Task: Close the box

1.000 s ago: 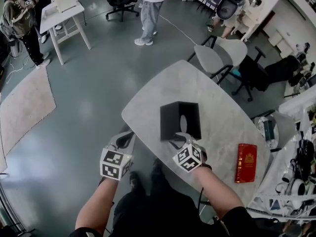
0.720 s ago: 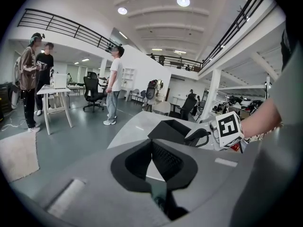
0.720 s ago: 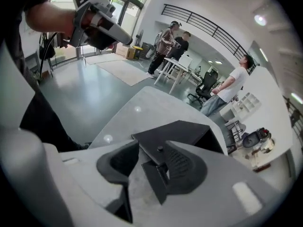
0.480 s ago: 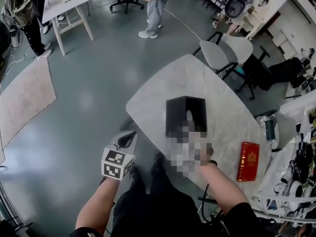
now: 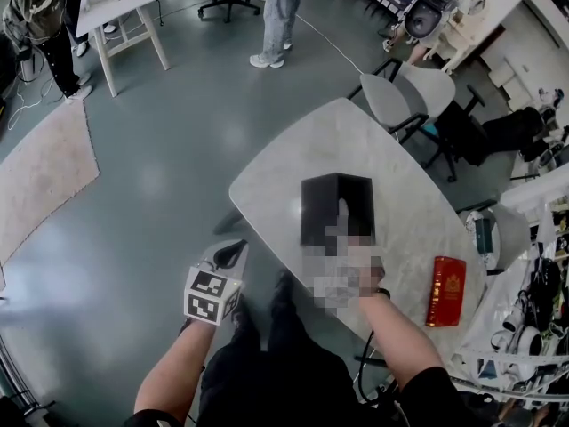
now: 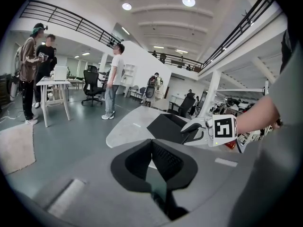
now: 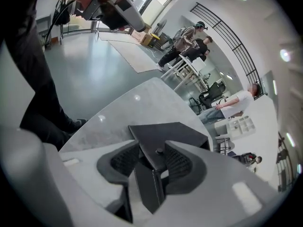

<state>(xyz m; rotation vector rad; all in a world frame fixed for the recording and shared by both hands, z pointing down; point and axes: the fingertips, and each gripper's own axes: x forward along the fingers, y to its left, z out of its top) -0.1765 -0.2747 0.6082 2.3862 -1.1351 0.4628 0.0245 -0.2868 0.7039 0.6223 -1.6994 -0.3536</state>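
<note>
A black box (image 5: 336, 205) stands on the pale marble table (image 5: 293, 158), its lid flap toward me. My right gripper (image 5: 342, 269) is at the box's near edge, under a mosaic patch in the head view. In the right gripper view the box's flap (image 7: 165, 134) reaches between the jaws (image 7: 152, 146). Its tab with a snap button (image 7: 156, 151) hangs between the spread fingers, with a gap on the right side. My left gripper (image 5: 231, 254) is shut and empty, off the table's left edge. Its own view shows the box (image 6: 165, 126) and the right gripper (image 6: 201, 129) ahead.
A red book (image 5: 443, 292) lies on the table to the right of the box. A grey chair (image 5: 400, 96) stands beyond the far end. People stand further off near a white table (image 5: 120, 7). A rug (image 5: 44, 181) lies on the floor at the left.
My right gripper has rolled and tipped lower while the tab stayed between its fingers. My left gripper has sunk a little beside the table edge. The box has not moved.
</note>
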